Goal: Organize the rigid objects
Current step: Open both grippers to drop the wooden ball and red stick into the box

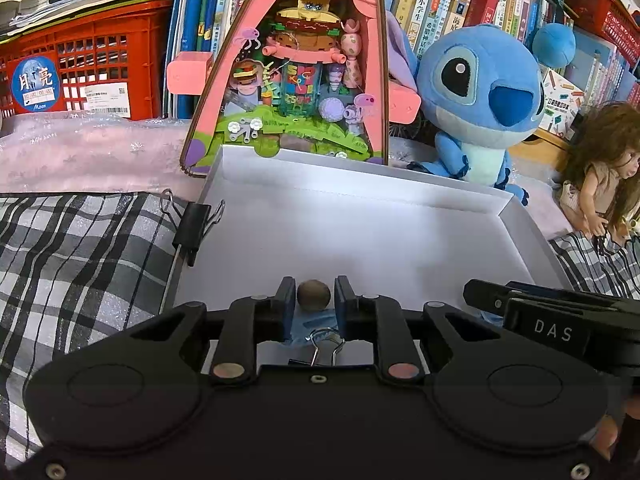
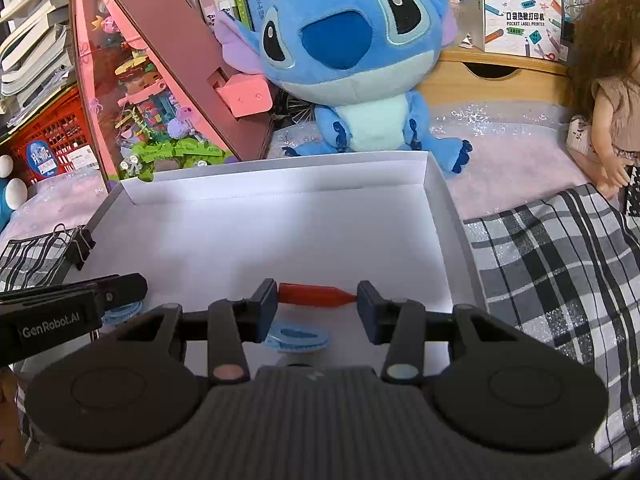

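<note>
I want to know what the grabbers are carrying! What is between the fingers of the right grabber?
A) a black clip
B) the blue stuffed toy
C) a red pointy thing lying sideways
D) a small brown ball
C: in the right wrist view the right gripper has its fingers on the two ends of a red pointy piece held sideways over the white box.
</note>
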### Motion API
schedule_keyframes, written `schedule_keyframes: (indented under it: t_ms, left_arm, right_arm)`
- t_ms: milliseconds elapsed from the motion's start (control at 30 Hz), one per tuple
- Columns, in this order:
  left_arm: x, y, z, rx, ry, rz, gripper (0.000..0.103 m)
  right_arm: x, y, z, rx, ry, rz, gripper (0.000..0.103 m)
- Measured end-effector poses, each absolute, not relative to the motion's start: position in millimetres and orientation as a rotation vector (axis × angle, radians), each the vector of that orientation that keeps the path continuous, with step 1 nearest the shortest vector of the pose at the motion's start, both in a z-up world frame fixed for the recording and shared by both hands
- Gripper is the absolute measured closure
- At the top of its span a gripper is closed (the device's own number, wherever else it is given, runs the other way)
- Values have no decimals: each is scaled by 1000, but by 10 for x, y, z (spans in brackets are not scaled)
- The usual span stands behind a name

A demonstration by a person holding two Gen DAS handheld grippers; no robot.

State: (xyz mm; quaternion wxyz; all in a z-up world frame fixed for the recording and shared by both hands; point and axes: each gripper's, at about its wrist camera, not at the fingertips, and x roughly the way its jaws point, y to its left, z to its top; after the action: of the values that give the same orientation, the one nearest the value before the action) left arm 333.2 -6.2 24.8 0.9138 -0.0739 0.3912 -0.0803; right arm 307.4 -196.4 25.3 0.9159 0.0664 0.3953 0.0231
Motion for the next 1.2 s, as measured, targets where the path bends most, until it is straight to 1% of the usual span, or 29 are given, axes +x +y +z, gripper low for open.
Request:
schedule_keyframes:
  t_ms: [67, 133, 200, 233, 267, 367, 433, 567, 633, 767, 833, 900, 933, 1033, 1200]
  left_arm:
    - [3325, -59, 249, -155, 803, -164, 84]
    - [3318, -60, 249, -151, 801, -158, 77]
    - [3312, -58, 241, -148, 801, -151, 72]
    - [3310, -58, 238, -147, 799, -152, 71]
    - [3307, -57, 236, -146, 797, -152, 71]
    - [3299, -60, 237, -137, 795, -151, 68]
    - [3294, -59, 238, -134, 794, -150, 63]
    - [3257, -53, 254, -133, 780, -144, 58]
    - [3223, -58, 267, -120, 768, -140, 50]
    - [3157, -44, 317, -111, 749, -140, 45]
    - [3130, -18, 348, -125, 747, -145, 37]
    - [3101, 7, 378, -135, 744, -150, 34]
    - [3086, 17, 390, -139, 743, -151, 32]
    - [3035, 42, 425, -148, 743, -156, 29]
    - [2901, 80, 484, -164, 731, -175, 26]
  right_arm:
    - [3073, -1963, 252, 136, 813, 47, 52]
    - [3069, -1967, 249, 136, 811, 46, 50]
    - [3065, -1969, 250, 138, 811, 46, 49]
    - [3065, -1971, 249, 138, 810, 44, 44]
    - [3064, -1974, 246, 138, 810, 42, 43]
    - [3058, -1977, 246, 140, 806, 42, 43]
    - [3059, -1972, 245, 135, 804, 41, 42]
    - [3037, -1980, 248, 146, 795, 37, 34]
    - [3023, -1990, 251, 152, 790, 41, 31]
    - [2969, -2009, 266, 149, 769, 45, 26]
    - [2935, -2021, 290, 149, 753, 47, 24]
    - [2896, -2036, 319, 152, 735, 46, 22]
    - [2872, -2044, 339, 153, 723, 42, 20]
    - [2802, -2072, 400, 155, 691, 39, 18]
    - [2673, -2118, 471, 175, 666, 55, 15]
